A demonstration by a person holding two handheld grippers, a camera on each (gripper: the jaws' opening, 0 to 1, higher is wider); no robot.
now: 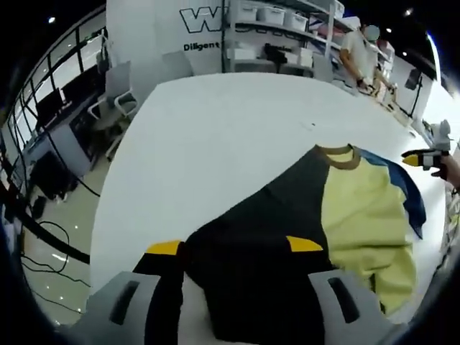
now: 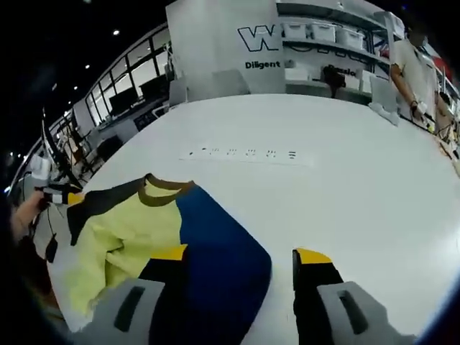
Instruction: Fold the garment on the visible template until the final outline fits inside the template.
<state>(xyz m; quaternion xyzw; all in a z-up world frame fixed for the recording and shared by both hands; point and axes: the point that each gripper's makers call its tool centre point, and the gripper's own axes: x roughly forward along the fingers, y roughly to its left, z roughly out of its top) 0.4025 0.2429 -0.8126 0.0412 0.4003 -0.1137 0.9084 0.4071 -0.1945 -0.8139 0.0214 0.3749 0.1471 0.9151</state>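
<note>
Table (image 2: 345, 187): large white top, faint printed marks at middle in right gripper view.
Garment (image 1: 302, 237): black, yellow and blue shirt flat on table, collar at far end, long axis running near to far.
Left gripper (image 1: 233, 246): jaws wide, straddling black near edge.
Right gripper (image 2: 241, 253): jaws wide, at blue edge; both equally near.

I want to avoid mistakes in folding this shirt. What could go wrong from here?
1. The left tool has only the dark edge of the shirt between its jaws; a thin hold may slip.
2. The right tool sits over the blue part, one jaw on the bare table; it may bunch the cloth.
</note>
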